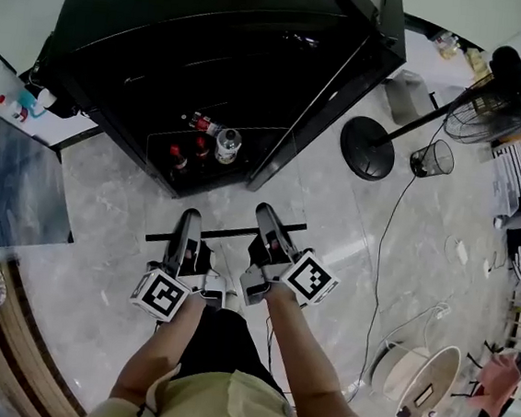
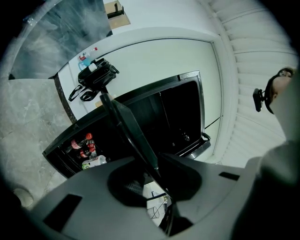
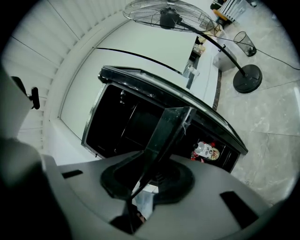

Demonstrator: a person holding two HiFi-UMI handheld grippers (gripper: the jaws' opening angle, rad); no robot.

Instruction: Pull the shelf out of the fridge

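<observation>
With the left gripper (image 1: 189, 223) and right gripper (image 1: 267, 220) each clamped on the glass shelf (image 1: 230, 233), already clear of the fridge's (image 1: 211, 59) open front edge, move both hands evenly so it neither twists nor slips.

One black fridge (image 1: 167, 45); one thin dark-edged glass shelf (image 1: 225, 234); one black pedestal fan (image 1: 508, 99) at two o'clock; one wire wastebasket (image 1: 430, 159).

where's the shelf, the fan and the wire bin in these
shelf (image 1: 230, 233): head view, middle of its dark edge strip
fan (image 1: 367, 147): head view, centre of its round base
wire bin (image 1: 432, 159): head view, its mesh wall
</observation>
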